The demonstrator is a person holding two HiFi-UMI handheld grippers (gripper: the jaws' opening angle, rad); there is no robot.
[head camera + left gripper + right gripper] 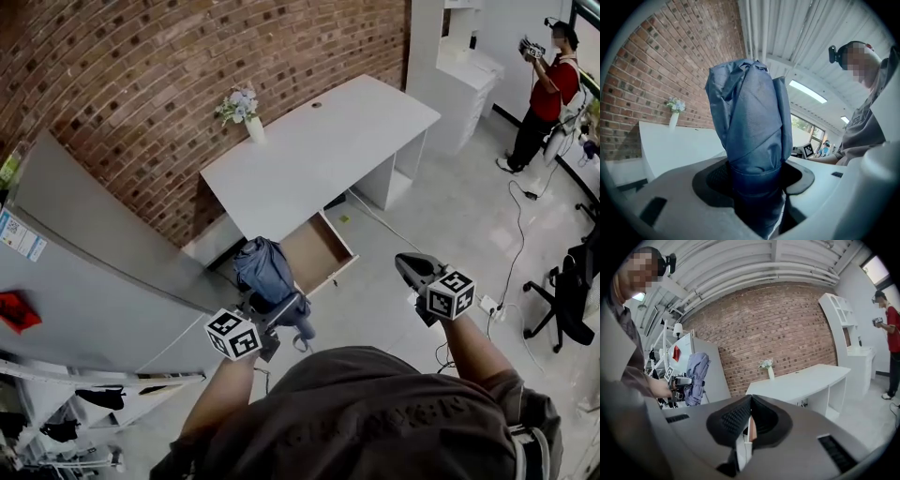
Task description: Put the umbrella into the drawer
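Left gripper (277, 317), low and left of centre, clamps the folded blue umbrella (266, 270) near its base, likely to carry it upright. Just right, the drawer (317, 251) under the white desk (319, 141) stands pulled out, interior bare. Farther right, the right gripper (407, 264) is closed on nothing above open floor.

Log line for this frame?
left gripper: shut on umbrella | right gripper: shut, empty | drawer: open | umbrella: not in drawer yet
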